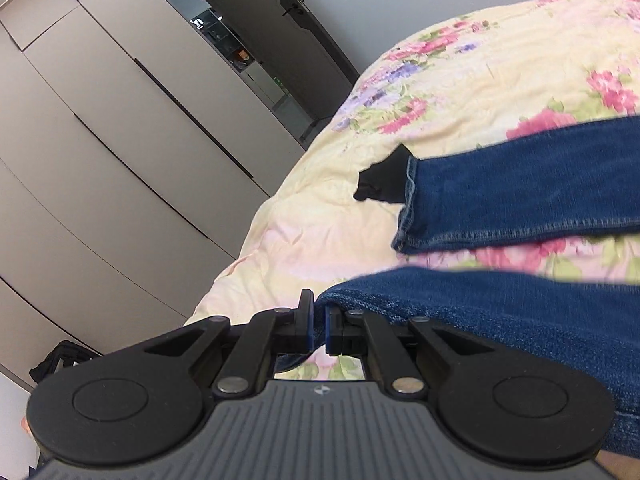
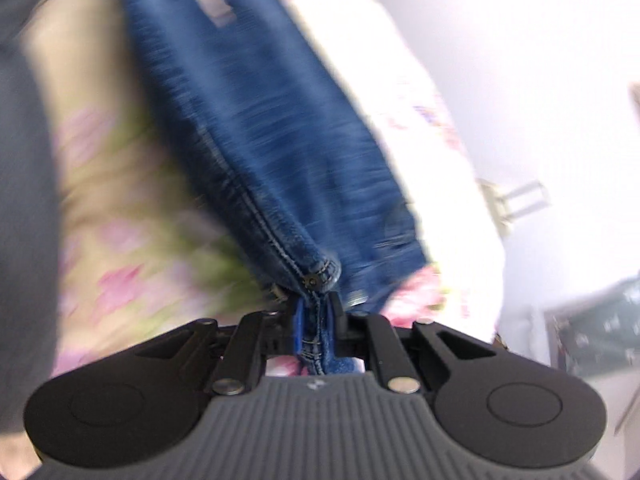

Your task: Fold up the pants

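Note:
The blue denim pants lie on a floral bedspread. In the left wrist view one leg lies flat ahead with its hem to the left, and a black piece sticks out of that hem. My left gripper is shut on the edge of a nearer denim part, lifted above the bed. In the right wrist view my right gripper is shut on a seamed, riveted corner of the pants, which stretch away from it over the bedspread. That view is blurred.
Beige wardrobe doors stand left of the bed, with a dark open door behind. A dark bundle lies on the floor by the wardrobe. A grey shape fills the right wrist view's left edge.

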The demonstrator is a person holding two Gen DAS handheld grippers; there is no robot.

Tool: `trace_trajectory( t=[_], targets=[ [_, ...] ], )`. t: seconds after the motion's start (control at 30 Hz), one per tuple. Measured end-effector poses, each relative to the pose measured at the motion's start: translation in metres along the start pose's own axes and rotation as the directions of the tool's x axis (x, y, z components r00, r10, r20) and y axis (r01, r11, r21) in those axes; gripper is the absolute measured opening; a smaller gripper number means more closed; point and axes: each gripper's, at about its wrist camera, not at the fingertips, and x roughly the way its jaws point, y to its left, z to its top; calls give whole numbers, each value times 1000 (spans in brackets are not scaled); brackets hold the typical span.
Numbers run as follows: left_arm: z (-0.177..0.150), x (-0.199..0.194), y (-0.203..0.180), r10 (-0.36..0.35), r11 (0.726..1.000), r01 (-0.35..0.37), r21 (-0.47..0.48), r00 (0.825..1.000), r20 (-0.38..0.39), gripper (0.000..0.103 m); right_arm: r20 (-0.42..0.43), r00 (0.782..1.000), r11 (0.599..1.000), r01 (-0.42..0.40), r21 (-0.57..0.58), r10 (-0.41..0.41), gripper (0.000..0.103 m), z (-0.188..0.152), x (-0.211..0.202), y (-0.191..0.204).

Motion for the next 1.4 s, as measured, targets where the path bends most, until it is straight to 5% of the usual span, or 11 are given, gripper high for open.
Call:
trace_trajectory(
  t=[0.23,0.43,0.73,0.97,1.07,1.13,1.2,1.3,1.4],
  targets=[
    [60,15,-2,40,999,-40,-18,999,29,5,25,989,959,132,253,-143,4,42,28,-90],
    [118,67,-37,64,997,-64,51,998,-9,5,-7,981,931,187,312,-195,4,84,99,-138],
    [155,160,-129,91,954,-63,293,992,-84,5,-133,986,951,138,278,-104,4,123,265,-169],
    [169,204,-171,84,913,-31,406,990,-111,5,-212,977,958,71,276,-11,5,120,347,-159],
    [164,212,-180,74,894,-24,447,993,-94,19,-242,970,959,58,278,11,5,122,375,-156],
    [162,212,-176,65,903,-20,429,994,-92,67,-253,967,957,60,283,15,8,124,380,-152],
    [165,207,-162,27,927,7,375,996,-85,88,-263,965,952,84,293,-4,11,127,380,-152],
    [171,195,-129,-66,969,87,231,993,-99,92,-287,957,927,152,344,-50,38,129,370,-157],
    [168,174,-88,-199,977,204,64,977,-79,92,-287,954,877,207,433,-83,40,130,343,-160]
  ],
)
